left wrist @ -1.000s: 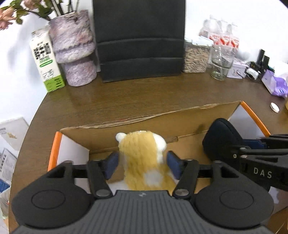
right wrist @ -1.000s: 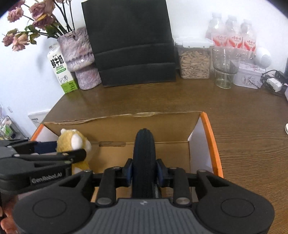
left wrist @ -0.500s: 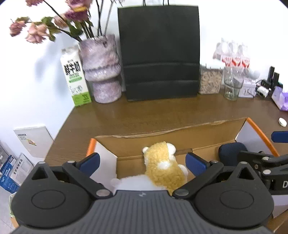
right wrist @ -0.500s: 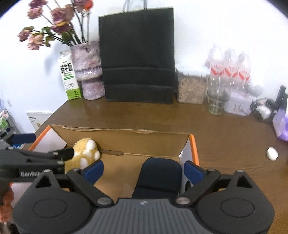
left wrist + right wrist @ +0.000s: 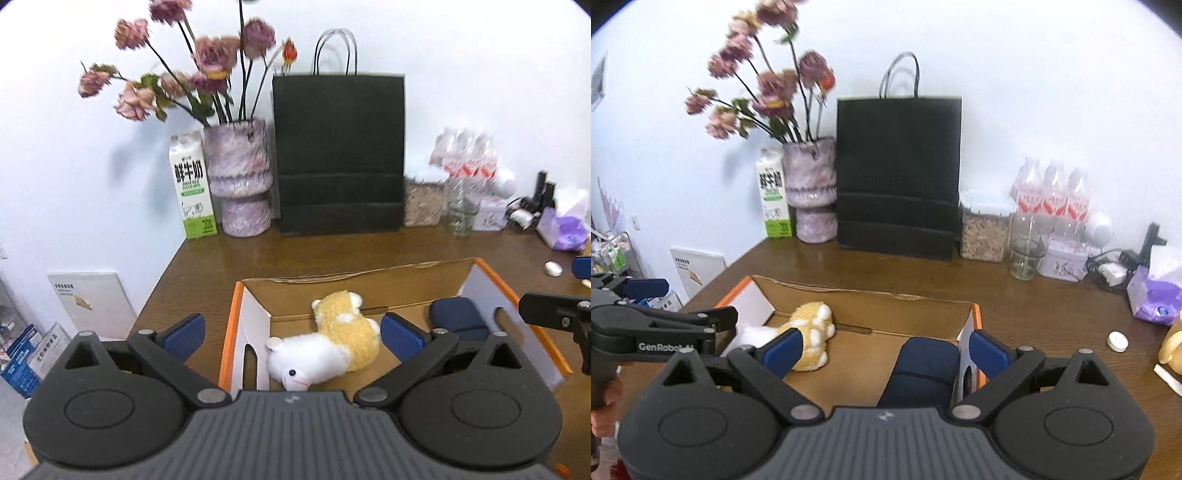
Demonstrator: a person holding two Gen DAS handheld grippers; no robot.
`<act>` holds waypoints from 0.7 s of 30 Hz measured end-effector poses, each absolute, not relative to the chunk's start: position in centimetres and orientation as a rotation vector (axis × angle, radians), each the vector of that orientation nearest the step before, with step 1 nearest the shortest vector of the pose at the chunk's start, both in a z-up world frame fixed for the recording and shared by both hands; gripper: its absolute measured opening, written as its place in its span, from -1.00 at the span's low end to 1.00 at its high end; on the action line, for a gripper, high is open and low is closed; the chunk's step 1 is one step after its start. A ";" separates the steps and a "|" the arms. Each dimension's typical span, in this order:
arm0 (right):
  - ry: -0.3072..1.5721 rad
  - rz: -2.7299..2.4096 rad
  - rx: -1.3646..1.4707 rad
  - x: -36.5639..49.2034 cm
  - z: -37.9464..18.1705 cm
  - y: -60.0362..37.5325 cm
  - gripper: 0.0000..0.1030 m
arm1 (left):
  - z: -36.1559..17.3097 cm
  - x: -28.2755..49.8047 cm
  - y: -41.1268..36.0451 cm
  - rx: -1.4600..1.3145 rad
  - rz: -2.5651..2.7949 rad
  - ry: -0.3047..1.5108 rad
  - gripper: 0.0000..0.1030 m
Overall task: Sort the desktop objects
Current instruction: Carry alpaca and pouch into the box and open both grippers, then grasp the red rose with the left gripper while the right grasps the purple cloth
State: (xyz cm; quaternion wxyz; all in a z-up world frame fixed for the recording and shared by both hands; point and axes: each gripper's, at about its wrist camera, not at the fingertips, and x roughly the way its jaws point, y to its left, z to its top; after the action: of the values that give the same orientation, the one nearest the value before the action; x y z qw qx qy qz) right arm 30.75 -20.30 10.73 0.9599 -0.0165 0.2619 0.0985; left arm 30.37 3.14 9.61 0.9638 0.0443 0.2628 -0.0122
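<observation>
Desk (image 5: 332, 251) of dark brown wood carries an open cardboard box with orange rims (image 5: 509, 291) near the front edge. Behind it, against the white wall, a tall black paper bag with loop handles (image 5: 338, 155) stands beside a mottled purple ceramic vase (image 5: 240, 177) of dried pink flowers and a white-green milk carton (image 5: 192, 188) printed with Chinese characters. Further right: clear jar of grain (image 5: 984, 229), empty glass tumbler (image 5: 1027, 247), three water bottles with red labels (image 5: 1052, 195). Inside the box, the yellow-and-white plush toy (image 5: 332, 343) lies on its side on the floor at the left end; the dark navy oval pouch (image 5: 923, 369) lies at the right end, against the side wall. Left gripper (image 5: 291, 332): jaws spread wide above the plush, nothing between the blue pads; "GenRobot" reads on its arm in the right wrist view. Right gripper (image 5: 886, 347): jaws spread wide, having just opened, hanging over the pouch without touching it. A small white round cap (image 5: 1117, 341) sits on the desk right of the box.
</observation>
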 end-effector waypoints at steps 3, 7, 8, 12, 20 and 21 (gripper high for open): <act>0.483 0.211 -0.047 28.0 11.1 -20.4 0.89 | 9.8 28.0 3.6 0.062 -0.033 0.490 1.00; 0.456 0.238 -0.053 24.6 10.7 -20.5 0.94 | 9.6 25.2 4.3 0.014 -0.045 0.471 1.00; 0.453 0.246 -0.055 23.7 10.5 -20.4 0.94 | 9.4 24.5 4.5 0.004 -0.046 0.464 1.00; 0.441 0.262 -0.070 20.6 9.2 -20.3 0.94 | 8.3 21.6 4.6 0.008 -0.048 0.440 1.00; 0.451 0.296 -0.065 15.1 5.8 -20.3 1.00 | 5.2 15.6 5.1 0.015 -0.015 0.394 1.00; 0.453 0.298 -0.061 14.5 5.3 -20.3 1.00 | 4.8 14.9 5.2 0.010 -0.012 0.396 1.00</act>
State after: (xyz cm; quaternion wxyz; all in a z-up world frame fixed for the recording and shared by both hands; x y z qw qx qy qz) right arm 14.47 -20.33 5.30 0.9630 -0.0303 0.2238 0.1472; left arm 14.93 5.19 4.79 0.9805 0.0047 0.1966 -0.0061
